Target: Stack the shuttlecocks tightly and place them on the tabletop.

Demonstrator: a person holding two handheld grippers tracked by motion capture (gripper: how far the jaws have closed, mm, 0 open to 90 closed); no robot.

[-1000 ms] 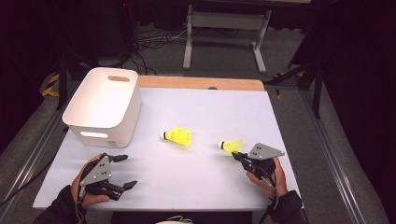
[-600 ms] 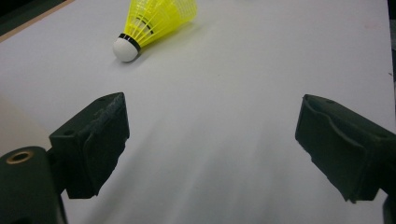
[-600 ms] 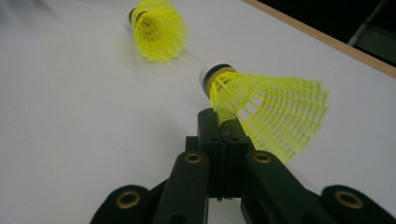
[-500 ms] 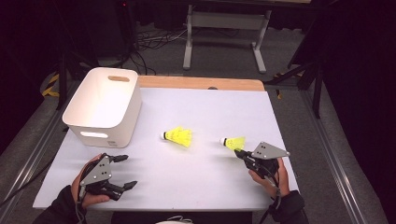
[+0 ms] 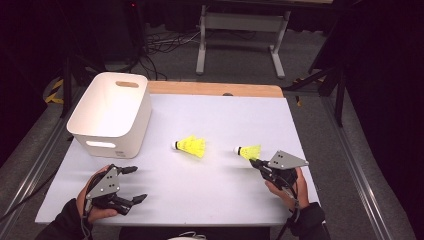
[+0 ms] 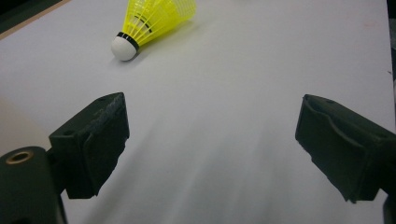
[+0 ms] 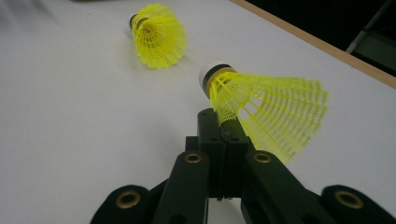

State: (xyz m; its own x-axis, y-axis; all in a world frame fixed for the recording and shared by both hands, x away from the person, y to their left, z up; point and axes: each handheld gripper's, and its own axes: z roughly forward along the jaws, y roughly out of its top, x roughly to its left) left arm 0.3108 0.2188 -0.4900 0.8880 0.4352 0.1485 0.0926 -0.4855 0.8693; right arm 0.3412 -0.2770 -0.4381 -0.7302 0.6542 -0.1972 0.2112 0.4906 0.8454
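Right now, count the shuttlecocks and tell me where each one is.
2. One shuttlecock lies mid-table; the other shuttlecock is pinched by its skirt in the right tool. The bin's inside is partly hidden.

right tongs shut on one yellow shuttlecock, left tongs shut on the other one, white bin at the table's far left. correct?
Not quite. The left tongs are open and hold nothing: the left gripper view shows their jaws wide apart, with the second shuttlecock lying free on the table ahead. The rest stands: the right tongs are shut on a yellow shuttlecock, and the white bin sits at the far left.
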